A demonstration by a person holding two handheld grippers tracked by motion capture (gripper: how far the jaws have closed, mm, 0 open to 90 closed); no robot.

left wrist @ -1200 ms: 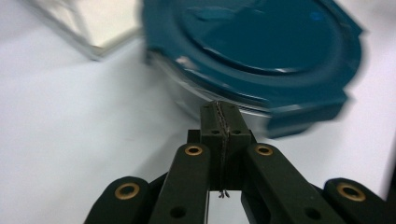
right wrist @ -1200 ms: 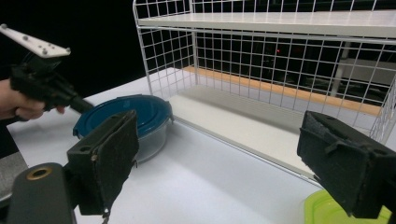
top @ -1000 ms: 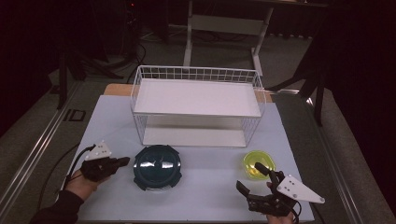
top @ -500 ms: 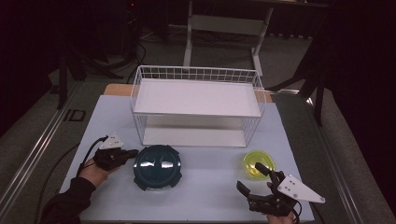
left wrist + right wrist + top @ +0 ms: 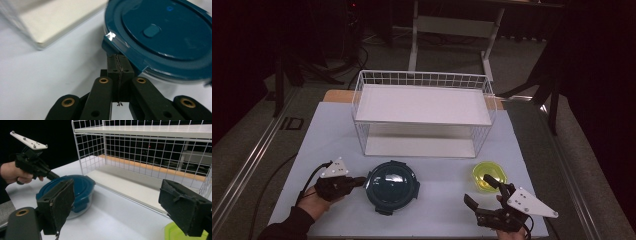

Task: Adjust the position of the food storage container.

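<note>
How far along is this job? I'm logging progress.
Early stage. Nothing sits on the wire rack yet. In hand: the left hand-held gripper, jaws shut, meets a clip tab of the teal-lidded container. The right hand-held gripper is open beside the yellow-green bowl; both remain unlifted.

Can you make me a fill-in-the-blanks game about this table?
1. The round container has a dark ____ lid.
2. The left gripper has its jaws ____ at the lid's edge.
3. The right gripper has its jaws ____.
4. The small bowl beside the right gripper is ____.

Missing words: teal; shut; open; yellow-green
</note>
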